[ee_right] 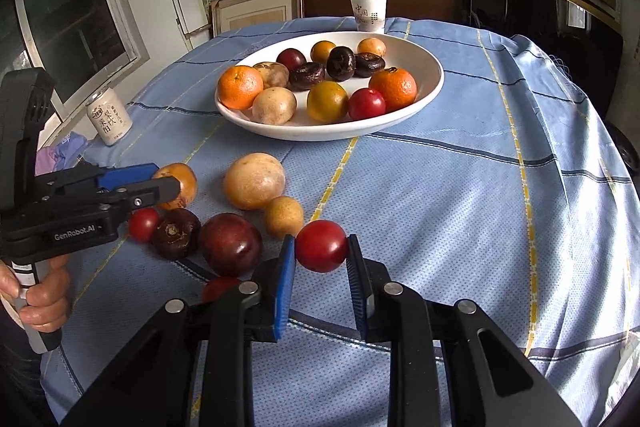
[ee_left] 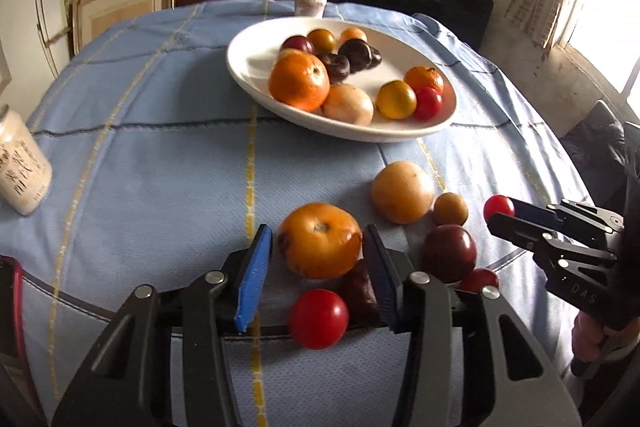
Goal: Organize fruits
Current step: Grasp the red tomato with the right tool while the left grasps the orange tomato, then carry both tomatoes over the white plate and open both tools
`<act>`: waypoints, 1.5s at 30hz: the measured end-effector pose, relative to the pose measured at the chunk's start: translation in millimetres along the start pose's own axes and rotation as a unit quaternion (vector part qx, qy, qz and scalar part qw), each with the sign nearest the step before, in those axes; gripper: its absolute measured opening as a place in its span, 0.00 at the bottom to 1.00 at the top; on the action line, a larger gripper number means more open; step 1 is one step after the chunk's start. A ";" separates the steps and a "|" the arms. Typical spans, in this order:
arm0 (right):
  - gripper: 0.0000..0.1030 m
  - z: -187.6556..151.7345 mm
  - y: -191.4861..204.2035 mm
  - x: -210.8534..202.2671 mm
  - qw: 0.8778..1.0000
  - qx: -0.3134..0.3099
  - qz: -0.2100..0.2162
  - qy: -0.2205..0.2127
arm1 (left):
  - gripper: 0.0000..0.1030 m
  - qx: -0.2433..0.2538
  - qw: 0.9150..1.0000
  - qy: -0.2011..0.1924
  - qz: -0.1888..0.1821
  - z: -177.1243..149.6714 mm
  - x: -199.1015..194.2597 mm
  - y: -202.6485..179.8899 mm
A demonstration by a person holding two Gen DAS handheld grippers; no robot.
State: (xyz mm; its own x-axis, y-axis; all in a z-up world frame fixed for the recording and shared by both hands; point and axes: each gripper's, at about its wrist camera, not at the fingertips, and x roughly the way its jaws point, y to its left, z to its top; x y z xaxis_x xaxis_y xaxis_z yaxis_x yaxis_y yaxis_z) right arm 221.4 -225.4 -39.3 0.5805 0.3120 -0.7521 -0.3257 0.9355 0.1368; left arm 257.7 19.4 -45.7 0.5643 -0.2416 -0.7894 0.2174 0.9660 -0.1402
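Note:
My left gripper [ee_left: 318, 227] is shut on an orange fruit [ee_left: 320, 241] that rests on the blue tablecloth, with a blue pad against each side; the right wrist view shows the same left gripper [ee_right: 166, 179] at the left. My right gripper [ee_right: 321, 239] is shut on a small red fruit [ee_right: 321, 246] lifted above the cloth. Loose fruits lie between the grippers: a pale yellow one [ee_right: 254, 181], a small tan one [ee_right: 284, 217], a dark red plum [ee_right: 230, 245], a brown one [ee_right: 176, 233] and two red ones [ee_left: 318, 319] [ee_left: 480, 279]. Behind them, the white plate [ee_right: 434, 83] holds several fruits.
A paper cup [ee_right: 368, 13] stands beyond the plate. A white drinks can [ee_right: 109, 119] sits near the table's left edge. A person's hand [ee_right: 40, 299] grips the left tool's handle. Shelves and boxes fill the back wall.

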 end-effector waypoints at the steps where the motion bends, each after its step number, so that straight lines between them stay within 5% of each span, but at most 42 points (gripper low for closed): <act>1: 0.25 0.2 -0.1 0.0 1.000 0.001 0.000 0.000 | 0.45 0.000 1.000 0.001 0.005 -0.1 1.3 -0.3; 13: 0.25 0.1 -1.7 -1.2 1.000 0.005 0.000 -0.003 | 0.43 0.005 1.000 0.001 0.022 -0.5 6.0 -1.1; 27: 0.25 10.6 -1.0 -15.4 0.998 0.012 0.010 -0.060 | 0.43 0.017 0.995 -0.098 0.025 5.5 -48.1 -9.3; 31: 0.25 36.6 -4.0 -21.2 0.995 0.031 0.016 -0.095 | 0.43 0.009 0.994 -0.105 0.003 35.6 -56.6 -8.9; 36: 0.25 72.7 -6.8 -9.3 0.993 0.042 0.013 -0.109 | 0.43 0.011 0.992 -0.118 0.039 87.5 -49.6 -7.6; 45: 0.25 114.8 -17.4 43.4 0.995 0.048 0.006 -0.089 | 0.43 -0.006 0.992 -0.071 0.102 158.5 22.8 12.3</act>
State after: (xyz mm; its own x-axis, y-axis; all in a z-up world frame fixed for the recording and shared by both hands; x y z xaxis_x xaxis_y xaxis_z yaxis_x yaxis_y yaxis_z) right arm 338.0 -209.1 -0.3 0.7022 0.3397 -0.6257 -0.2660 0.9404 0.2120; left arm 399.5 11.1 29.3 0.7017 -0.0505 -0.7107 0.0774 0.9970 0.0055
